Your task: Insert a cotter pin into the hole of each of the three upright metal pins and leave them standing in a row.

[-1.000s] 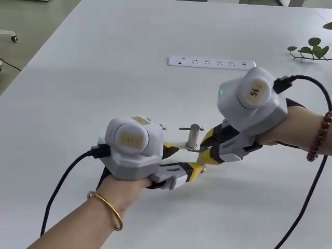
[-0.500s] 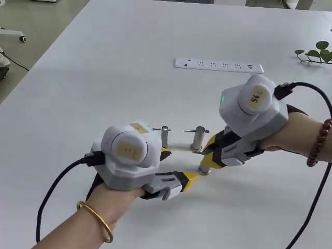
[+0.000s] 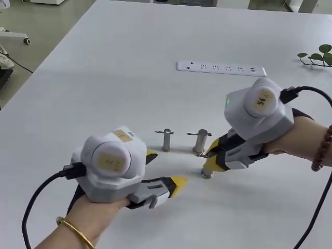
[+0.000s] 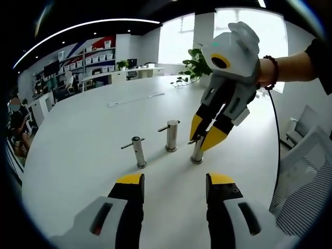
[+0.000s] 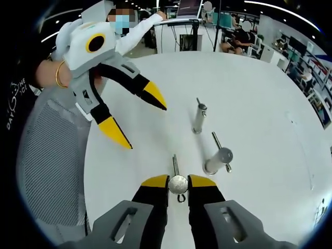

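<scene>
Right tongs [image 5: 178, 181]: pressed from both sides onto the round head of the near metal pin [image 4: 197, 152], which stands upright on the white surface [image 3: 104, 78].
Near cotter pin [image 5: 175, 163]: threaded through that head. In the right gripper view its thin stem points to 12 o'clock and its loop sits at 6 o'clock, between the two jaws.
Left tongs [image 4: 175, 179]: spread wide and holding nothing. In the head view they hover at about 8 o'clock of the near metal pin, tips apart from all three pins.
Middle metal pin [image 3: 201, 142]: upright, just beside the near metal pin at its 11 o'clock in the head view, with the middle cotter pin [image 3: 192, 134] lying crosswise through its top.
Left metal pin [image 3: 166, 140]: upright at 9 o'clock of the middle metal pin and near it, with the left cotter pin [image 3: 158, 132] crosswise through its top.
Line-up: the middle and left pins stand side by side, while the near one stands closer to the person.
Power strip [image 3: 221, 68]: flat on the surface at 12 o'clock of the pins, well apart.
Plant [image 3: 317, 56]: green leaves at 2 o'clock, by the far edge.
</scene>
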Action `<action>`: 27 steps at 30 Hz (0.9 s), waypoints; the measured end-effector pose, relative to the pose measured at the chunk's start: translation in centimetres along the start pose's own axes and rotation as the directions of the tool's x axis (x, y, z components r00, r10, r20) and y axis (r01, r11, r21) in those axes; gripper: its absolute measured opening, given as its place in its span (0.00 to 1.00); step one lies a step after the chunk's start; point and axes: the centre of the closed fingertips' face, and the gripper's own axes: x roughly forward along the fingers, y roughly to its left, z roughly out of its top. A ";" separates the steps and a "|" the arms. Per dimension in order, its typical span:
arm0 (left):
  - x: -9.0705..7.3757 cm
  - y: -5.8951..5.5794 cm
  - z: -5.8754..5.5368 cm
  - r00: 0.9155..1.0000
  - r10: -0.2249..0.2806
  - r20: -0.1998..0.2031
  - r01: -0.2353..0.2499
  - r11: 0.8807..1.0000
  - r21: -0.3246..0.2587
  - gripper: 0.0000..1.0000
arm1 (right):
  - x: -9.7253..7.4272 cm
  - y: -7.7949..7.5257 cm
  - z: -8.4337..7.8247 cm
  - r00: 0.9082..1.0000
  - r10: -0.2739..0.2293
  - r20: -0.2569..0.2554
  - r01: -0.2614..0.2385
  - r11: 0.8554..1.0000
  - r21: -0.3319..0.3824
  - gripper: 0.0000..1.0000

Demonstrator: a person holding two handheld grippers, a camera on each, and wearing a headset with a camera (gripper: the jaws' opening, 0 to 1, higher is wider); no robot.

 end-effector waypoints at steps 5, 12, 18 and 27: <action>-0.1 0.7 0.3 1.000 0.026 0.014 -0.026 1.000 -0.006 0.50 | -0.3 -0.2 -0.4 1.000 -0.005 -0.003 0.005 1.000 0.003 0.08; -0.2 1.7 0.3 0.999 0.044 0.020 -0.044 0.999 -0.006 0.58 | -1.1 -1.3 -1.0 1.000 -0.027 -0.001 0.027 1.000 -0.007 0.08; -0.3 2.0 0.7 0.998 0.040 0.046 -0.039 0.999 -0.020 0.64 | -1.8 -2.4 -1.5 0.999 -0.041 -0.001 0.041 0.999 -0.018 0.08; -0.3 2.2 1.1 0.997 0.038 0.069 -0.036 0.999 -0.032 0.67 | -2.5 -4.2 -2.1 0.999 -0.052 -0.004 0.051 0.998 -0.048 0.08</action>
